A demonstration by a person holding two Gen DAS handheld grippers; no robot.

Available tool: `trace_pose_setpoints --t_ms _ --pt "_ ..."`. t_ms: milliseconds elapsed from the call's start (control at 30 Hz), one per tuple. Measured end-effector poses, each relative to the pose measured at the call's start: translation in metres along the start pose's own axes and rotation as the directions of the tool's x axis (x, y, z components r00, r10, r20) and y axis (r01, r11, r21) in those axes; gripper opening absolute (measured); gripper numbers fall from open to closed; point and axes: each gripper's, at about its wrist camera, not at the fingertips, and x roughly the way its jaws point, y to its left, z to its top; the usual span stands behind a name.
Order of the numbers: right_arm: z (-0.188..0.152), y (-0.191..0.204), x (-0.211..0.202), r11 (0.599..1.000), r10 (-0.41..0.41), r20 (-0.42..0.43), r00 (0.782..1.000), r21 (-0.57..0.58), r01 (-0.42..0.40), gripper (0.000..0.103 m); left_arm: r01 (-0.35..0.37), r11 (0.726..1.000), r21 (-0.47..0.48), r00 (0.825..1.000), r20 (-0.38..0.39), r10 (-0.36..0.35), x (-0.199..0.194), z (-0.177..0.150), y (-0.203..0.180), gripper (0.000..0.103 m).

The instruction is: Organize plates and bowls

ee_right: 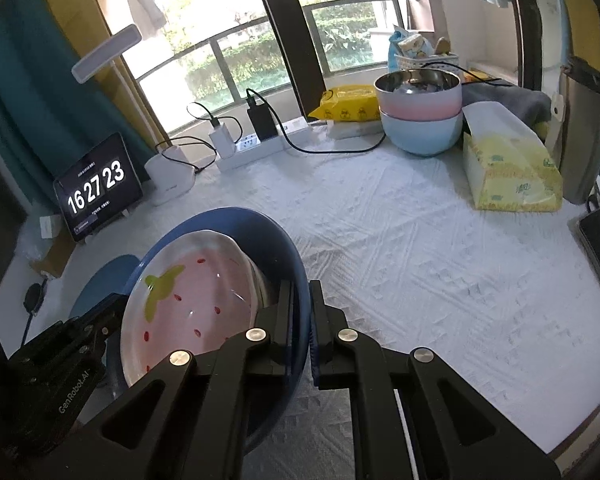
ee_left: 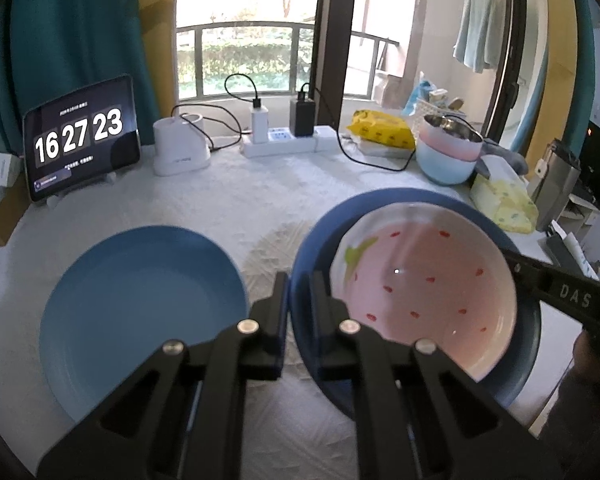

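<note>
A dark blue bowl (ee_left: pixel 320 240) holds a pink strawberry-pattern bowl (ee_left: pixel 424 284) inside it. My left gripper (ee_left: pixel 299 292) is shut on the dark blue bowl's left rim. My right gripper (ee_right: pixel 300 304) is shut on the same blue bowl's (ee_right: pixel 276 240) right rim, with the pink bowl (ee_right: pixel 196 296) tilted inside. The right gripper also shows at the right of the left wrist view (ee_left: pixel 572 296). A light blue plate (ee_left: pixel 140 312) lies flat on the white cloth to the left; its edge shows in the right wrist view (ee_right: pixel 100 284).
A pink bowl stacked in a pale blue bowl (ee_right: pixel 420 116) with a metal liner stands at the back right. A tissue box (ee_right: pixel 508 168), yellow wipes pack (ee_right: pixel 344 104), power strip with chargers (ee_right: pixel 252 144), white device (ee_left: pixel 180 148) and tablet clock (ee_left: pixel 80 136) line the back.
</note>
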Motion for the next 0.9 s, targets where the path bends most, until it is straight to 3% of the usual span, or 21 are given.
trace_pose_setpoints --t_ms 533,900 --pt "0.008 0.009 -0.012 0.999 0.028 0.023 0.999 0.018 -0.028 0.009 0.041 0.998 -0.040 0.997 0.067 -0.038 -0.020 0.012 0.012 0.008" --pt "0.015 0.028 -0.012 0.998 0.056 0.032 0.998 -0.008 -0.056 0.009 0.028 0.997 -0.069 0.995 0.101 -0.021 -0.034 0.015 0.031 0.008"
